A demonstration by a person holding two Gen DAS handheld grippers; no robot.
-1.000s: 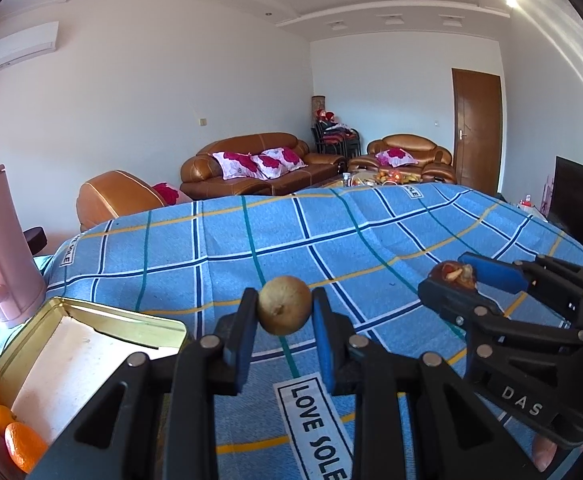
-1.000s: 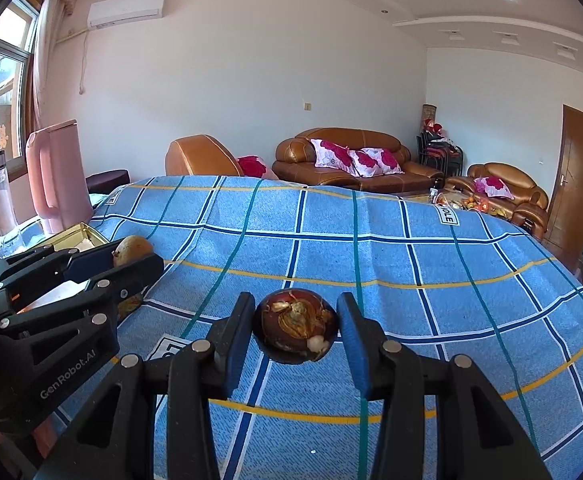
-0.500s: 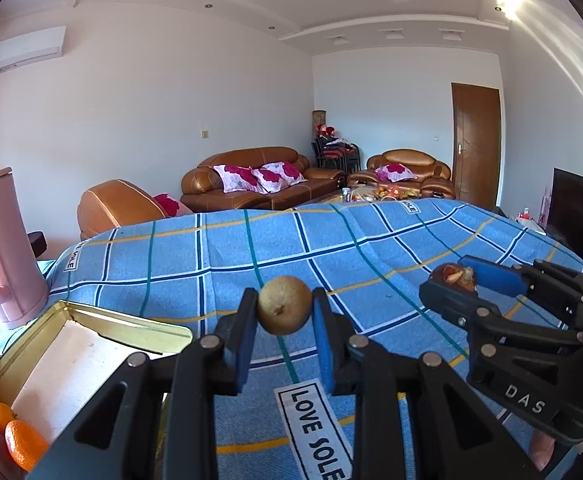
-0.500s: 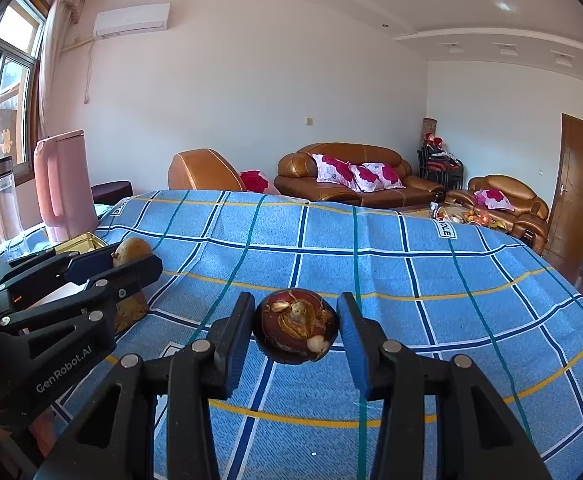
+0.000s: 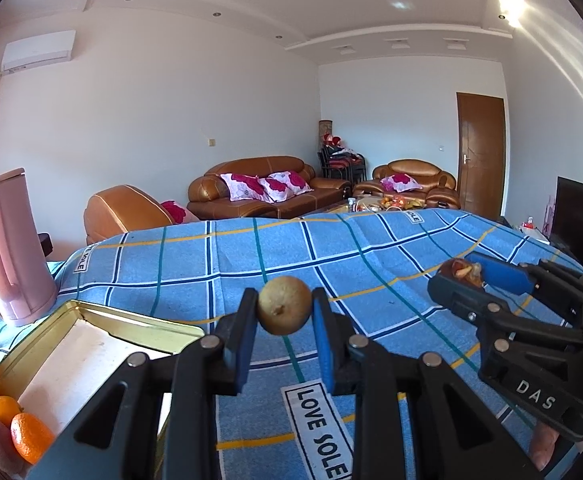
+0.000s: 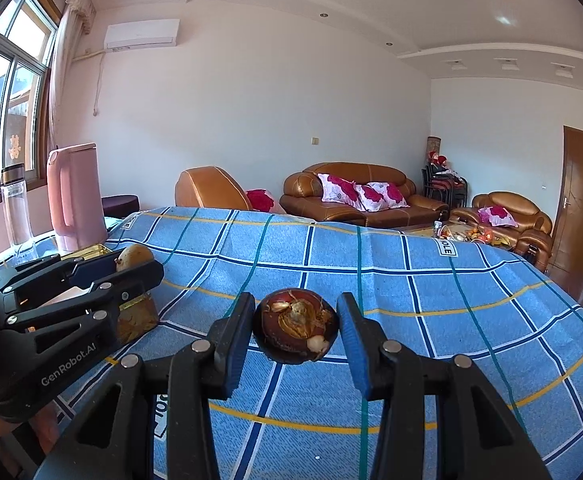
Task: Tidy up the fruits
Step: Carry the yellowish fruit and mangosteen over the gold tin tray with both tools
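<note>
Left gripper (image 5: 284,312) clenched on a small tan round fruit (image 5: 284,305), raised above the blue checked tablecloth (image 5: 251,256); right gripper (image 6: 296,330) clenched on a dark reddish-brown fruit (image 6: 295,329). Gold tin (image 5: 91,312) with oranges (image 5: 31,442) at the table's near left edge, just left of and below the left gripper, hence nearer that hand

We see a round tan fruit (image 5: 284,311) clamped mid-frame; a dark red-brown fruit (image 6: 295,328) pinched likewise; two oranges (image 5: 31,440) lower left in the gold tin (image 5: 91,312).
</note>
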